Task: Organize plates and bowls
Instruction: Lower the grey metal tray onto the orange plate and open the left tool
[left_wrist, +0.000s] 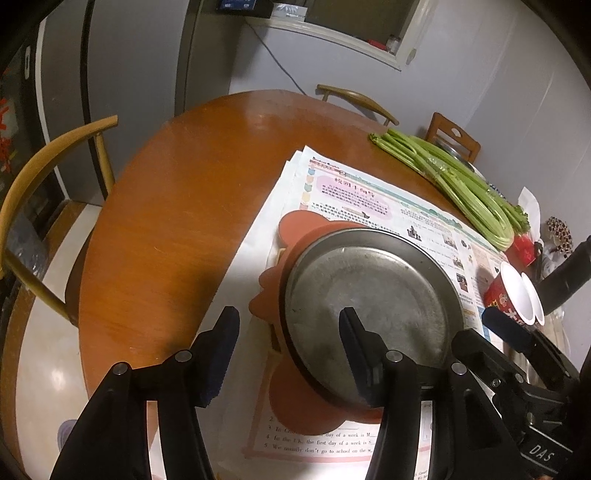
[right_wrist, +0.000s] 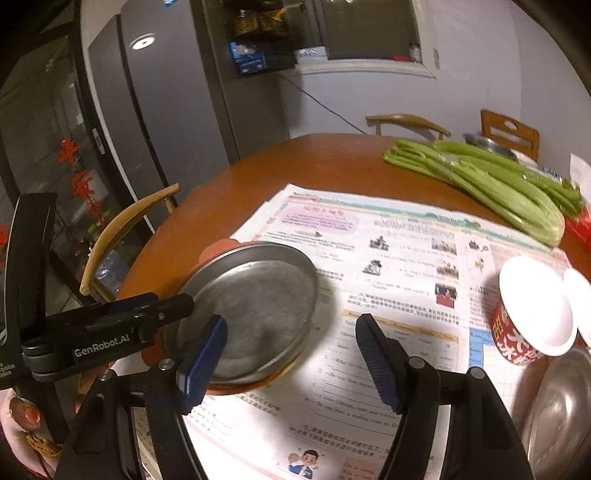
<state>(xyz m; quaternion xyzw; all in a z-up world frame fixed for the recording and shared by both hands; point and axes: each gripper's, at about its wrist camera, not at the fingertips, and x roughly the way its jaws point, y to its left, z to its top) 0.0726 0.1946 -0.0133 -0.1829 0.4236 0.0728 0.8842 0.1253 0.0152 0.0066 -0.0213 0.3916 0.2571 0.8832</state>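
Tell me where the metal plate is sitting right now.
The metal plate rests on an orange mat over the newspaper on the round wooden table, straight ahead of the left tongs and left of the red paper cups.

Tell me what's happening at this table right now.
A person holds a gripper in each hand over a round wooden table spread with newspaper. A metal plate sits on an orange mat. The left gripper stands open astride the plate's near rim without pinching it. The right gripper hovers open and empty beside the plate. Celery and red paper cups lie nearby.
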